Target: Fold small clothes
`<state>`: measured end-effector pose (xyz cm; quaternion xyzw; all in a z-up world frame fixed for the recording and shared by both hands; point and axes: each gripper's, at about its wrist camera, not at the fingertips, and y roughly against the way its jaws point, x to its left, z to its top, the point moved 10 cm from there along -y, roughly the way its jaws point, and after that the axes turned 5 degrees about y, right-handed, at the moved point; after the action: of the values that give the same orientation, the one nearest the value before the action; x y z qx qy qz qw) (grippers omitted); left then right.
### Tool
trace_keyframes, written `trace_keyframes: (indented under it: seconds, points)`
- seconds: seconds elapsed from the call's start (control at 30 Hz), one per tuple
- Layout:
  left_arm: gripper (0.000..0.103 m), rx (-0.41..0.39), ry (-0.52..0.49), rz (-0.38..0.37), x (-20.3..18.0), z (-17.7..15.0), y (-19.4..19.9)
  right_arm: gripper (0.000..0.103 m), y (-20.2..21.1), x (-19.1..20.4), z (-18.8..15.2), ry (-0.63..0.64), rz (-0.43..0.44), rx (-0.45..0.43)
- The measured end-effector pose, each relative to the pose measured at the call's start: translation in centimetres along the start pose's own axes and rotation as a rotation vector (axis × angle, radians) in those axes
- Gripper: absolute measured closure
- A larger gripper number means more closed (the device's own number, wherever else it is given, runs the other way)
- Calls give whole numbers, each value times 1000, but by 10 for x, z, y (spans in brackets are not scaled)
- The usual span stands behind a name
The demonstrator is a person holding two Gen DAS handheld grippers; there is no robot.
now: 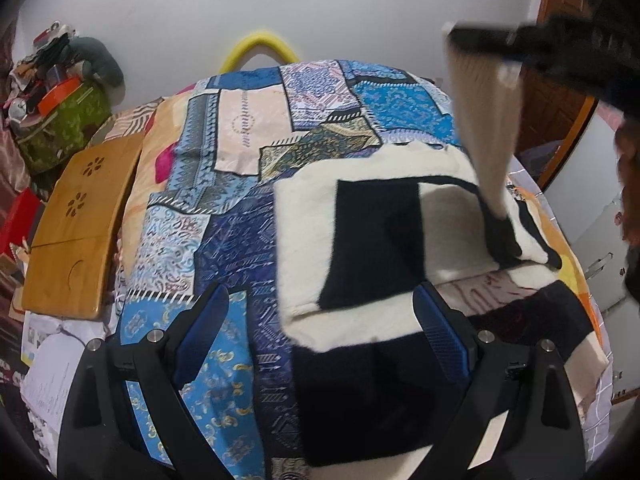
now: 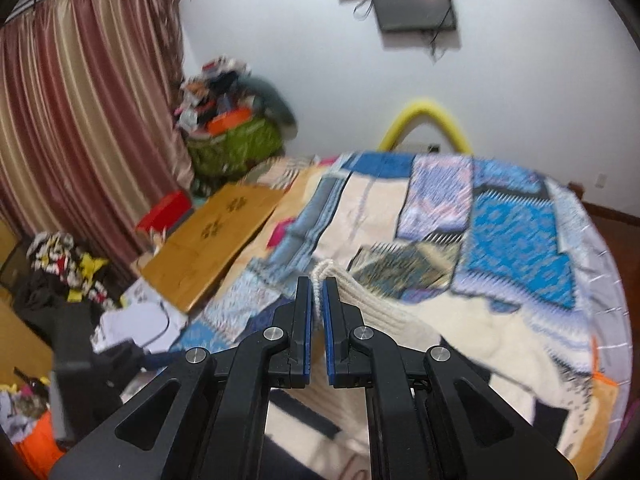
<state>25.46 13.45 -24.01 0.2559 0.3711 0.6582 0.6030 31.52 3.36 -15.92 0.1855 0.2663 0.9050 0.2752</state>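
Right gripper (image 2: 317, 292) clamps cream cuff (image 2: 326, 270) — left gripper (image 1: 320, 320) open over sweater (image 1: 360, 220).

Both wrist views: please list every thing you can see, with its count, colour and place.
sweater: one, cream and black, lying on the bedspread.
cuff: one, cream ribbed, lifted, pinched by the right hand-held gripper.
bedspread: one, blue patchwork, covering the bed.
wooden tray: one, brown, at the bed's left edge.
curtain: one, pink striped, far left.
yellow tube: one, behind the bed.
left hand-held gripper: black, blue pads, open above the sweater.
right hand-held gripper: black, shut on the cuff.
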Motion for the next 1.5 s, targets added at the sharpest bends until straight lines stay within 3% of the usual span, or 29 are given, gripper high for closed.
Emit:
trace_keyframes:
  seconds: [0.27,0.4,0.5,0.63,0.87,1.13,1.37,1.5]
  points:
    - [9,52,63,-6,21,-10,-21,95,-44,15,-43,-19,78,130]
    - [9,83,86,-11,24,-15,-33,95,-48,20,-53,20,59,161]
    - [9,91,92,-10,25,-15,-37,89,-43,20,-55,22,57,158]
    - [9,99,104,-26,22,-13,-40,74,-26,7,-53,18,30,130]
    - [9,107,122,-64,7,-2,-45,60,18,-42,-51,15,-101,88]
    - [9,156,185,-122,-17,7,-58,57,95,-111,-61,-10,-282,47]
    - [9,208,253,-162,-32,8,-76,48,158,-164,-97,-50,-411,56]
    - [9,257,361,-202,-29,5,-86,46,177,-187,-128,-77,-455,90]
